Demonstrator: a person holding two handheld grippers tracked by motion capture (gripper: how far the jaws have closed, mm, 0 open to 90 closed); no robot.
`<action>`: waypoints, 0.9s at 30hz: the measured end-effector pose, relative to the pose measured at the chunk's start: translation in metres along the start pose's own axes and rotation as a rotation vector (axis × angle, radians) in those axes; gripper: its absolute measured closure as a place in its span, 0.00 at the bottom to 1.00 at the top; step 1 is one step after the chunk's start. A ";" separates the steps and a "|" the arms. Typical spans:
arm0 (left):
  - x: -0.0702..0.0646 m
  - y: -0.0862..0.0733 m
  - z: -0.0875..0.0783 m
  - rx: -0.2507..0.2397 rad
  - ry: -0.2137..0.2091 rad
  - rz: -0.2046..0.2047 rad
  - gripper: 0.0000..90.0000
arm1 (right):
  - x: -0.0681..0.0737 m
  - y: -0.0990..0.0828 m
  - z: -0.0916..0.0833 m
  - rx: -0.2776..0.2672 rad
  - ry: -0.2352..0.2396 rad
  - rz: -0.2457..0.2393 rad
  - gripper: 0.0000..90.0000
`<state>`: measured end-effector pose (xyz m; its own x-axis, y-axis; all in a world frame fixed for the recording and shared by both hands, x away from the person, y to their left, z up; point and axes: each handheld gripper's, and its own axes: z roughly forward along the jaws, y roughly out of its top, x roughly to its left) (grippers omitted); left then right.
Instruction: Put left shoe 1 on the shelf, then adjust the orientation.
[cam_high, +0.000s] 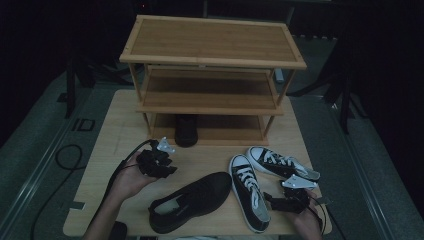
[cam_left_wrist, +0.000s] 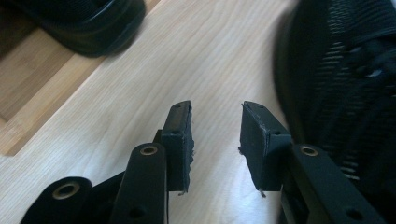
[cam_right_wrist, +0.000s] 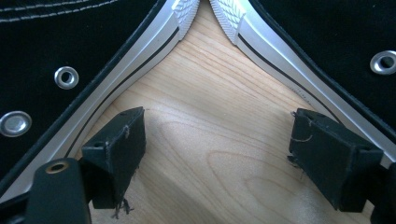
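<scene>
Our left claw (cam_high: 159, 161) hangs released near the black shoe (cam_high: 192, 199); our right claw (cam_high: 290, 200), spread empty, rests between the two sneakers (cam_high: 250, 192), ready to shelve them.

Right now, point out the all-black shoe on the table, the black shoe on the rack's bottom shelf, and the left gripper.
all-black shoe (cam_high: 192, 199), high view, mesh upper.
shelf shoe (cam_high: 186, 131), high view, its top.
left gripper (cam_left_wrist: 215, 135), left gripper view, gap midway between its open fingertips.
</scene>
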<state>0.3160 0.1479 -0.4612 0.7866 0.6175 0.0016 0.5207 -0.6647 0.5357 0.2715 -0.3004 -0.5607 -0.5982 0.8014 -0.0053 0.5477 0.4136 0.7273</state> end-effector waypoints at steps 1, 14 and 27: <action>-0.001 0.001 -0.001 0.002 -0.002 0.000 0.71 | 0.000 0.000 0.000 0.000 0.000 0.000 0.21; -0.015 0.012 -0.012 -0.014 -0.054 0.035 0.72 | 0.000 0.000 0.000 -0.001 0.000 -0.001 0.21; -0.031 0.016 -0.026 0.035 -0.120 0.074 0.72 | 0.000 0.000 0.000 -0.001 0.002 -0.003 0.20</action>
<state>0.2914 0.1291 -0.4304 0.8563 0.5128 -0.0619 0.4693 -0.7222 0.5080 0.2715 -0.3004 -0.5607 -0.6008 0.7994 -0.0058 0.5458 0.4155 0.7277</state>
